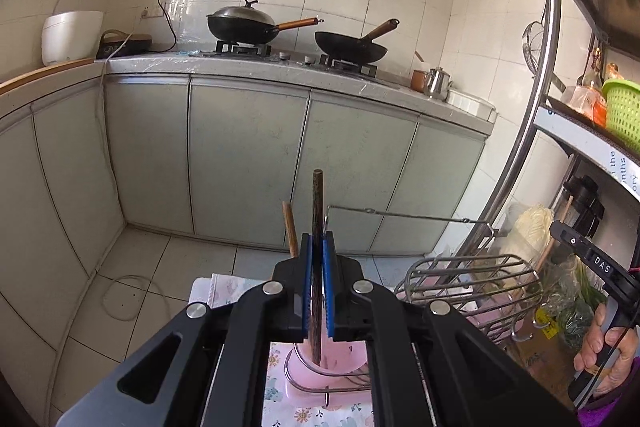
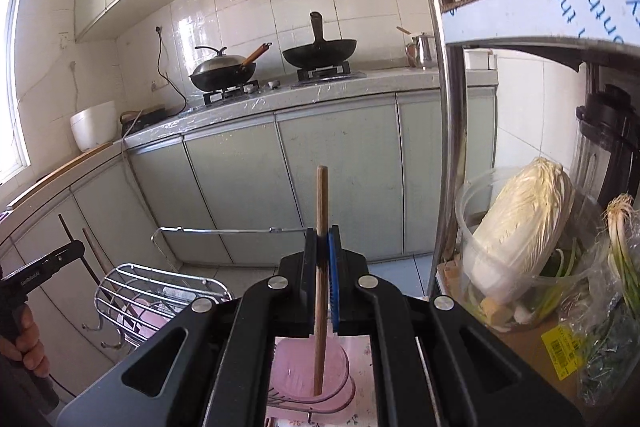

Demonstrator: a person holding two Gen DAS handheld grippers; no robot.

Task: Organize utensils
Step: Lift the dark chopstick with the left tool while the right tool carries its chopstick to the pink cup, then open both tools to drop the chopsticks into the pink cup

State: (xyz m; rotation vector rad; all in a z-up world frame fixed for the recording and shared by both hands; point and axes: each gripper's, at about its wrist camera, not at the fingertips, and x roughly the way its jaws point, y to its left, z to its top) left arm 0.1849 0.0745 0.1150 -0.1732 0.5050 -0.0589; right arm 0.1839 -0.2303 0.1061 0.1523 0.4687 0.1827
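My left gripper (image 1: 318,241) is shut on a dark wooden chopstick (image 1: 317,203) that stands upright between its blue pads. A second, lighter chopstick (image 1: 289,229) sticks up just left of the fingers. My right gripper (image 2: 322,239) is shut on a light wooden chopstick (image 2: 321,199), also upright. Both grippers hover above a pink tray (image 1: 340,365), which also shows in the right wrist view (image 2: 292,373). A wire utensil rack (image 1: 472,279) stands right of my left gripper; it also shows in the right wrist view (image 2: 156,287), left of my right gripper.
A floral cloth (image 1: 280,407) lies under the tray. A metal shelf post (image 2: 450,107) rises at the right, with cabbage (image 2: 520,219) and greens beside it. Kitchen cabinets (image 1: 248,163) and a stove with two woks (image 1: 240,23) are ahead.
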